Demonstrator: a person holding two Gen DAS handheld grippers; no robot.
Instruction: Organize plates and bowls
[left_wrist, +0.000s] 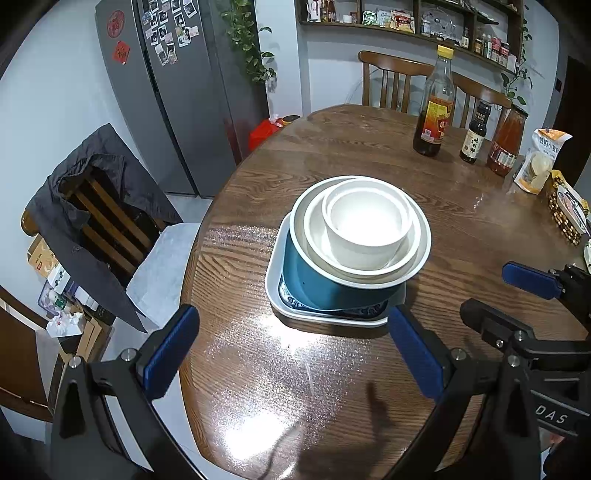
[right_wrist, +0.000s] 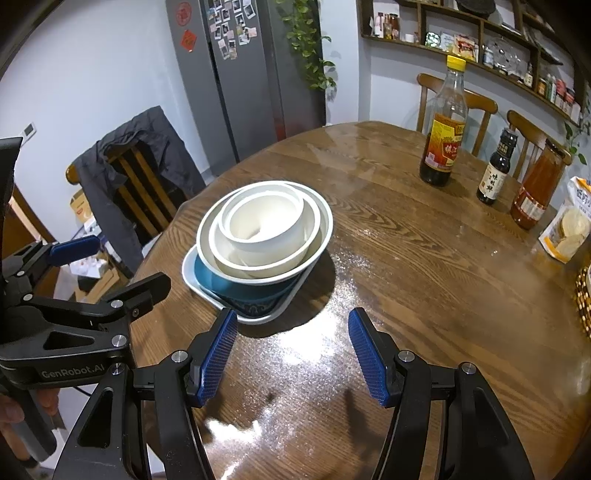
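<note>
Blue-padded fingers of the left gripper (left_wrist: 291, 354) stand nearest the lens, spread wide with nothing between them, over the glossy wooden table (left_wrist: 369, 155). Its jaws are released and frame the near side of the dish stack; one pad (left_wrist: 413, 354) sits just in front of the stack's near corner, though the fisheye view does not let me say whether it touches. The right gripper (right_wrist: 291, 354) is likewise released, its two pads apart over bare, glaring tabletop just in front of the stack and holding nothing.

All the task's dishes are gathered in one pile near the table's middle, toward the edge that faces the chair with a dark jacket (right_wrist: 140, 162) draped over it. At the bottom lies a white rectangular tray (left_wrist: 275, 291). In the tray rests a blue-patterned plate (left_wrist: 365, 312), of which only the rim shows. On that plate sits a teal bowl (left_wrist: 314, 284) with a pale inside, tilted a little. Nested in the teal bowl is a white bowl (left_wrist: 321, 236), and inside that a smaller white bowl (left_wrist: 365, 229), upright and empty.

Well beyond the stack, at the far side of the table, stand a tall dark sauce bottle (left_wrist: 434, 107) with a yellow cap, a small black bottle (left_wrist: 474, 134) and a jar of red sauce (left_wrist: 506, 142), side by side. A snack bag (left_wrist: 539, 162) lies just beside the jar. Behind the jacketed chair rises a grey fridge (left_wrist: 166, 92).
</note>
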